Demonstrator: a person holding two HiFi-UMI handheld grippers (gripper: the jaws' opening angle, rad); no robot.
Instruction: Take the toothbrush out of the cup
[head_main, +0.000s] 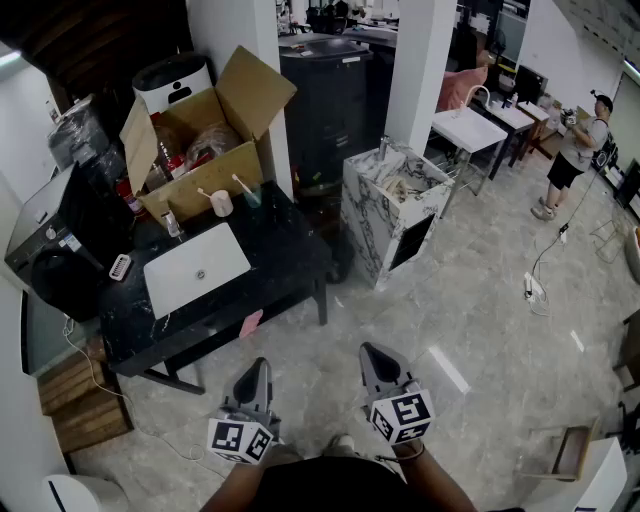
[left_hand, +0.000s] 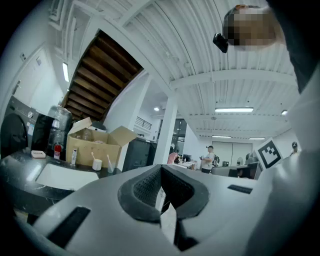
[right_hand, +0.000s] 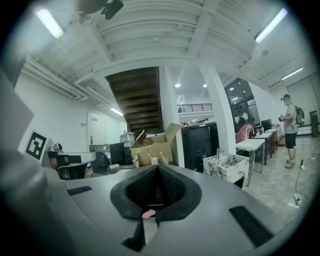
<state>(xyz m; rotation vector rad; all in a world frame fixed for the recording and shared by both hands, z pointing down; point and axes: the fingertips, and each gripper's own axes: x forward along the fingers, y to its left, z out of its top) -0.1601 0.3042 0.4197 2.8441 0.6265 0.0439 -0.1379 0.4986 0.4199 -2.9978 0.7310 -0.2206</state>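
- The left gripper (head_main: 260, 366) is held low, close to the person's body. Its jaws are pressed together with nothing between them.
- The right gripper (head_main: 370, 352) sits just beside it. Its jaws are also closed tight and empty.
- Both grippers hang over the grey floor (head_main: 480, 300), well apart from the black counter (head_main: 290, 250) they face.
- A white cup (head_main: 222, 205) stands upright at the back of that counter, just in front of an open cardboard box (head_main: 200, 120).
- The toothbrush (head_main: 207, 193) is in the white cup, leaning out over the rim toward the left of the head view.
- Just to the right of it stands a greenish cup (head_main: 251, 198) with a second toothbrush (head_main: 240, 183) tilted in it.
- A white basin (head_main: 197, 268) is set into the counter, nearer the person than the two cups.
- A marble-patterned cabinet (head_main: 390, 215) stands on the floor to the right of the counter, apart from it.
- A person in shorts (head_main: 575, 150) stands far off at the right edge of the room.
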